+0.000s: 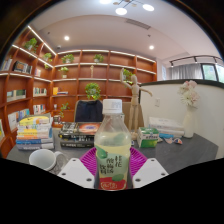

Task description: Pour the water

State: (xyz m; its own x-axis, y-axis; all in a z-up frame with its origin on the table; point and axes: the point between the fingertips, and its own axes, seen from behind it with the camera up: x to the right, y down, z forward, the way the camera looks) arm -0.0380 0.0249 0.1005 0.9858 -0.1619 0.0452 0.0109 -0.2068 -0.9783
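Hand-held gripper (112, 172) level, fingers clamped on upright water bottle (112, 150), white cup (43, 159) left on table (185, 155).

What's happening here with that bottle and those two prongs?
A hand-held gripper has a clear plastic bottle with a white cap between its two fingers, whose pink pads sit against the bottle's sides. The bottle stands upright, so no pouring has begun. Beside the left finger a white cup sits on the dark table. Beyond are a stack of books, a small wooden figure and shelves with plants.
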